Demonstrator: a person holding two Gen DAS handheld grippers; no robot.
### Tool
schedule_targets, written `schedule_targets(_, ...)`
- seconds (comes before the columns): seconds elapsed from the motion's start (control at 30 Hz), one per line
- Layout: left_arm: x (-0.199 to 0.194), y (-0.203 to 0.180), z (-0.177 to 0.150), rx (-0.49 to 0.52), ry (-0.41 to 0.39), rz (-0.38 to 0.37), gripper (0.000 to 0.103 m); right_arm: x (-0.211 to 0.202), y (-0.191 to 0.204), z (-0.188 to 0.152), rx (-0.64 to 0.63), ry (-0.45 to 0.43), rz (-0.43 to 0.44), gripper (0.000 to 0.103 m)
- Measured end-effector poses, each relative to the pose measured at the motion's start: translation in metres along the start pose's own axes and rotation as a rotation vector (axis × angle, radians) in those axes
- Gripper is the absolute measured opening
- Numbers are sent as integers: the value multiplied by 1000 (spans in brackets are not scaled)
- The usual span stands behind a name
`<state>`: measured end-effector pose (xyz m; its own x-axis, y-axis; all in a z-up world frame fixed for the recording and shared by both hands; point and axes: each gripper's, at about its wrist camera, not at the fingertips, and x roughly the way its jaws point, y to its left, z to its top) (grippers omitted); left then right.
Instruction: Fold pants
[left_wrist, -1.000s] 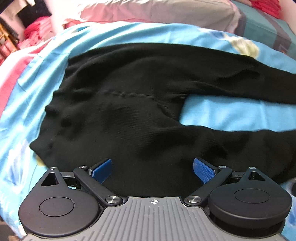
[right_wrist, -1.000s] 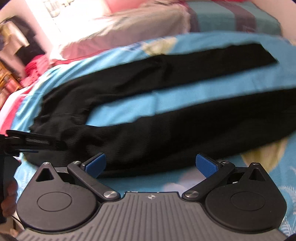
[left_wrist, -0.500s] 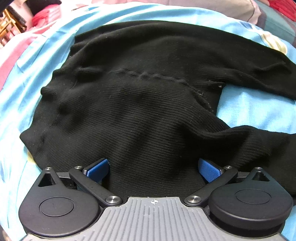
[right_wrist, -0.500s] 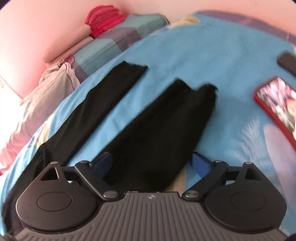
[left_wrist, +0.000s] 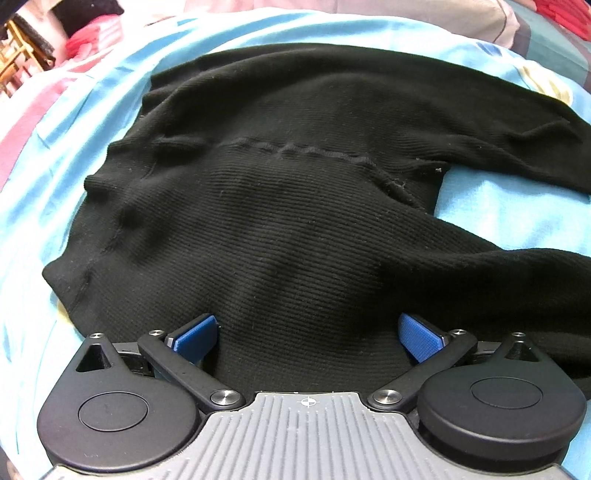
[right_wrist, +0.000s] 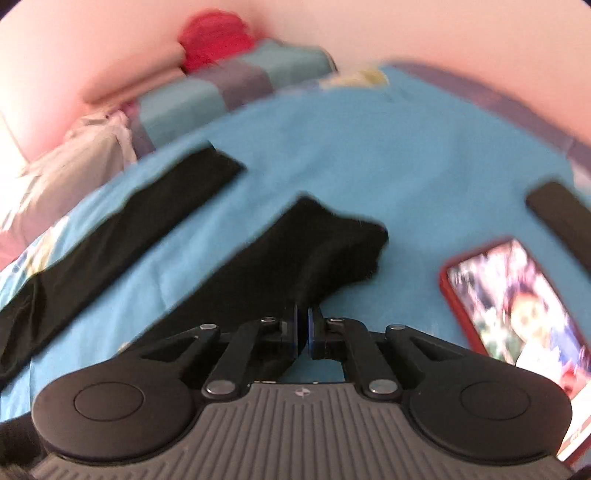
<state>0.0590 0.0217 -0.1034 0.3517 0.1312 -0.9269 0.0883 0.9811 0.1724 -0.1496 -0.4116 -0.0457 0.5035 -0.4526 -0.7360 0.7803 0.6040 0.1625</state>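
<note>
**Right fingers pinching the near leg, left fingers spread over the seat**

The black knit pants (left_wrist: 288, 206) are lying flat on the blue bedsheet (right_wrist: 369, 155), legs splayed apart. The left gripper (left_wrist: 306, 334) is hovering with its fingers spread wide, the seat fabric lying between and ahead of them. The right gripper (right_wrist: 303, 332) is pressing its fingers together on the near leg (right_wrist: 295, 258), close to its cuff; fabric is bunching just ahead of the tips. The ribbed cloth is looking soft, light and limp, so it is likely to sag and stretch; hems and waistband are offering the firmest holds. A red-cased phone (right_wrist: 517, 306) is lying right of the fingers.
</note>
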Motion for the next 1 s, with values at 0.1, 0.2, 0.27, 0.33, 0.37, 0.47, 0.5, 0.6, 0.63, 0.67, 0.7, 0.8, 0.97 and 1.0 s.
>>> schedule_targets(0.1, -1, -2, -2, -7, -4, 2, 103, 14, -12, 4, 95, 23, -24, 21)
schedule_targets(0.2, -3, -2, -2, -9, -1, -3, 103, 15, -12, 13, -20, -14, -69, 13)
schedule_targets(0.27, -4, -3, -2, -6, -6, -2, 103, 8, -28, 18, 68, -24, -101, 13)
schedule_targets(0.33, -1, -2, 0, -8, -9, -16, 103, 0, -31, 19, 78, -26, -142, 17)
schedule_targets(0.37, -1, -2, -1, -7, -11, -22, 103, -6, -30, 16, 73, -36, -172, 23)
schedule_targets(0.47, -1, -1, -1, 4, -14, -40, 103, -41, -27, -1, 76, -90, -201, 86)
schedule_targets(0.5, -1, -1, 0, 10, -12, -42, 103, -53, -20, -7, 37, -120, -159, 85)
schedule_targets(0.6, 0, 0, 5, 19, 23, -60, 103, -80, 36, -42, -304, -85, 61, 85)
schedule_targets(0.63, 0, 1, 8, 26, 40, -72, 103, -87, 57, -56, -428, -65, 148, 84)
schedule_targets(0.67, -2, 2, 11, 34, 52, -88, 103, -95, 83, -73, -567, -45, 251, 84)
schedule_targets(0.7, -6, 4, 13, 44, 53, -101, 103, -100, 102, -87, -663, -32, 322, 84)
schedule_targets(0.8, -20, 14, 15, 70, -5, -95, 103, -118, 165, -136, -943, -10, 519, 80)
schedule_targets(0.97, -15, 35, 15, 104, -26, 47, 103, -120, 242, -201, -1276, 8, 692, 58)
schedule_targets(1.0, -8, 39, 16, 115, -8, 97, 103, -113, 255, -208, -1321, 21, 699, 54)
